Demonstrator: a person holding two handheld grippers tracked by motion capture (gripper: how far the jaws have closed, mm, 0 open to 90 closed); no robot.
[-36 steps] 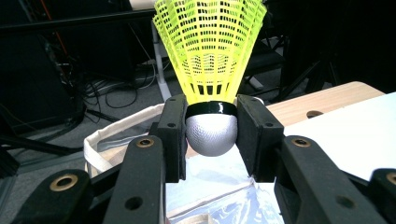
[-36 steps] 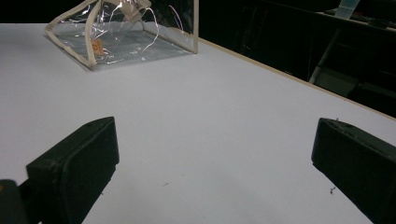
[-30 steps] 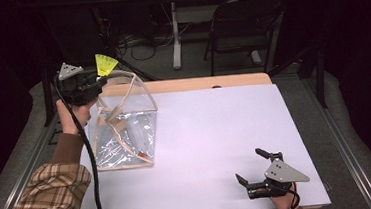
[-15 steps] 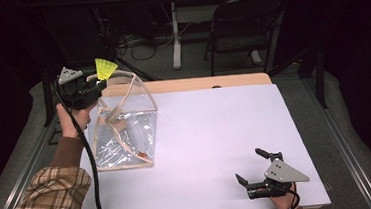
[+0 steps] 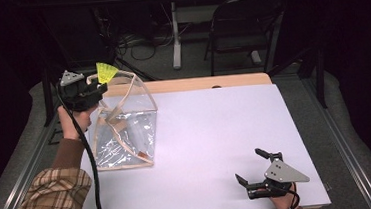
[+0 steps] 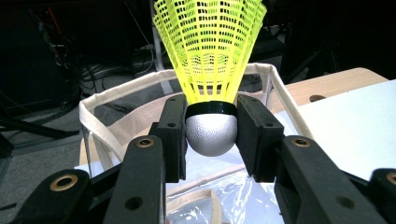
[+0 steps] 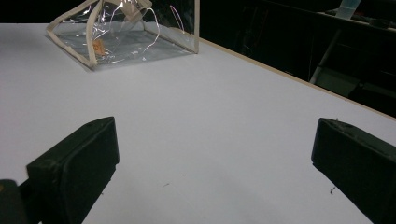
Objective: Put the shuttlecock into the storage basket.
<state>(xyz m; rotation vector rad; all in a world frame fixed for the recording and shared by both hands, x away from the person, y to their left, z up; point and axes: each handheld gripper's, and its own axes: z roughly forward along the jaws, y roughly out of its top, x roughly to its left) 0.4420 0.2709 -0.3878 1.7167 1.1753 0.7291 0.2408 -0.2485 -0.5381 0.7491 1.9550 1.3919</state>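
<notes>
Jaws of the left gripper [image 6: 211, 135] clamp the silver rounded cork of a yellow plastic-mesh shuttlecock [image 6: 210, 51], held over the clear, beige-trimmed plastic bag [image 5: 123, 129] (its small orange label unreadable). Right gripper [image 5: 251, 172] rests spread on the white table [image 7: 210, 121].

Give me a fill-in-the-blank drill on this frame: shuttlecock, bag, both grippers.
1. The left hand-held gripper is shut on the shuttlecock at its silver ____.
2. The shuttlecock's skirt is ____ in colour.
3. The clear bag with beige trim stands on the ____ side of the white table in the high view.
4. The right hand-held gripper has its jaws ____, nothing between them.

Missing words: cap; yellow; left; open
</notes>
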